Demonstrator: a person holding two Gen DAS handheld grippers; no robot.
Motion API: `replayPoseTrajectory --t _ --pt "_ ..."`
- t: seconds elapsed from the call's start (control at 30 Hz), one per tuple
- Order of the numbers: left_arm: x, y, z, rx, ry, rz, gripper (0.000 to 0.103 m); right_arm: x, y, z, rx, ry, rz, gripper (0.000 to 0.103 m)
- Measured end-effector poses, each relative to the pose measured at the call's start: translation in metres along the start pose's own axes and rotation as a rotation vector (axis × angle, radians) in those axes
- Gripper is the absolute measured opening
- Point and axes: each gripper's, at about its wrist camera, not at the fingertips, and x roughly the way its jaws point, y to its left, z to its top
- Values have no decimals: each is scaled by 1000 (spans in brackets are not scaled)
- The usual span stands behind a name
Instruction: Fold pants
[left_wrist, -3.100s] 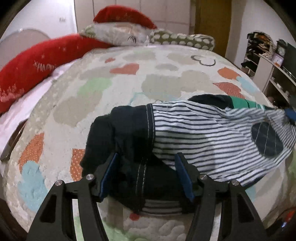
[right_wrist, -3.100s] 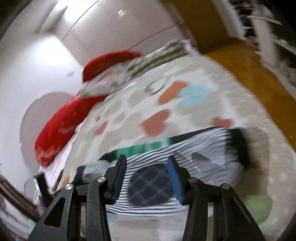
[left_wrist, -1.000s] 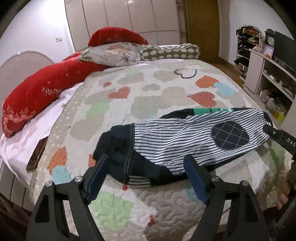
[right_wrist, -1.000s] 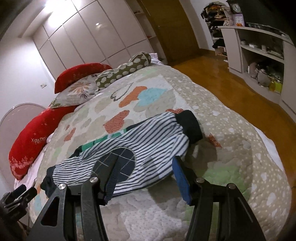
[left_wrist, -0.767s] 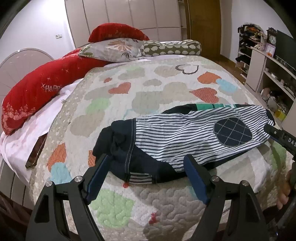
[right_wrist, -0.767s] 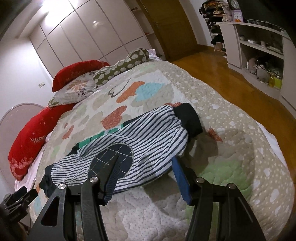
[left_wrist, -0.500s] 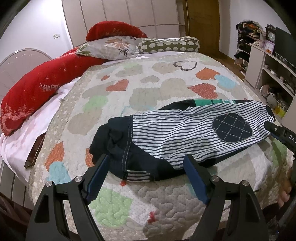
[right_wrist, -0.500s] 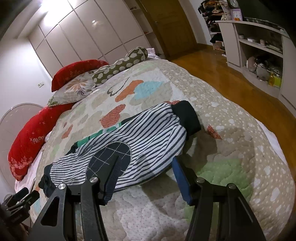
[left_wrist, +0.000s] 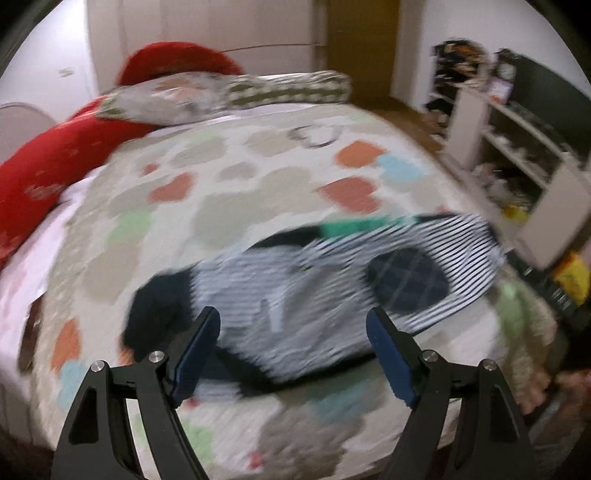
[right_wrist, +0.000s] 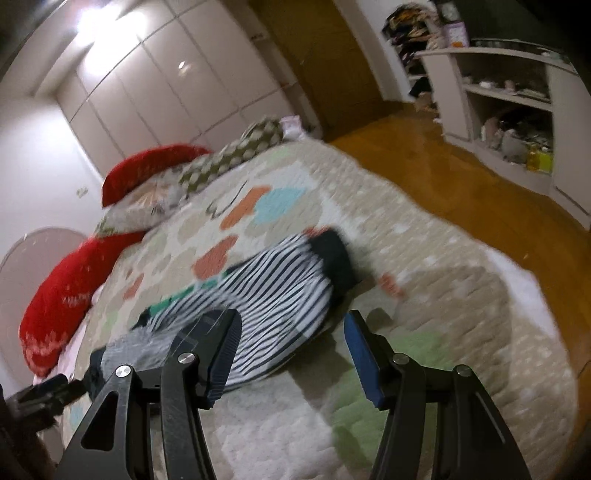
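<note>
The striped pants (left_wrist: 332, 288) lie folded lengthwise across the quilted bed, dark waistband at the left, a dark checked knee patch (left_wrist: 406, 280) toward the right. My left gripper (left_wrist: 295, 354) is open and empty, just above the near edge of the waist half. In the right wrist view the pants (right_wrist: 273, 306) run from lower left to the dark cuff (right_wrist: 336, 258). My right gripper (right_wrist: 291, 354) is open and empty, over the near edge of the leg end. Both views are motion-blurred.
The bed quilt (left_wrist: 236, 206) has coloured heart patches. Red and patterned pillows (left_wrist: 177, 92) lie at the head. A white shelf unit (left_wrist: 524, 177) stands at the right, with wooden floor (right_wrist: 461, 173) beside the bed.
Both grippers have moved in closer to the pants and remain open. The left view has swung right; the pants have not moved.
</note>
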Motion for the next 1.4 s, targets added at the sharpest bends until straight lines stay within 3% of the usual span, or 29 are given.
replayPoseTrajectory --t 0.1,0.2,0.43,0.6,0.8,0.87,0.9,0.93,0.97,1.0,1.07,1.3,1.37,1.4 --pt "17 -19 28 36 26 -112 80 -6 -16 4 24 -30 -32 66" --pt "54 -53 57 65 105 -212 80 -3 -31 7 60 -26 -48 66" --pt "125 -131 95 118 245 -388 80 18 -35 10 80 44 22 66" --pt "156 -183 110 192 312 -437 80 38 -22 8 19 88 36 67" --pt "186 -221 106 313 388 -422 80 51 -18 11 -17 81 34 67" --pt "188 -227 103 346 392 -405 68 54 -17 13 -21 78 41 67" --pt "188 -227 103 355 386 -391 38 56 -16 14 -25 72 46 63" --pt "188 -225 103 355 382 -371 31 58 -14 16 -28 66 58 54" --pt "184 -219 105 337 369 -385 28 62 -12 18 -31 73 79 34" --pt "181 -215 106 325 359 -393 23 65 -11 20 -30 83 86 26" --pt "169 -194 111 262 324 -422 23 66 -5 27 -29 81 108 19" --pt "121 -91 101 7 186 -505 24 48 53 32 -181 63 206 18" --pt "115 -60 88 -93 168 -519 32 49 74 25 -232 79 246 21" --pt "110 -34 75 -180 168 -551 43 50 85 20 -258 90 265 22"
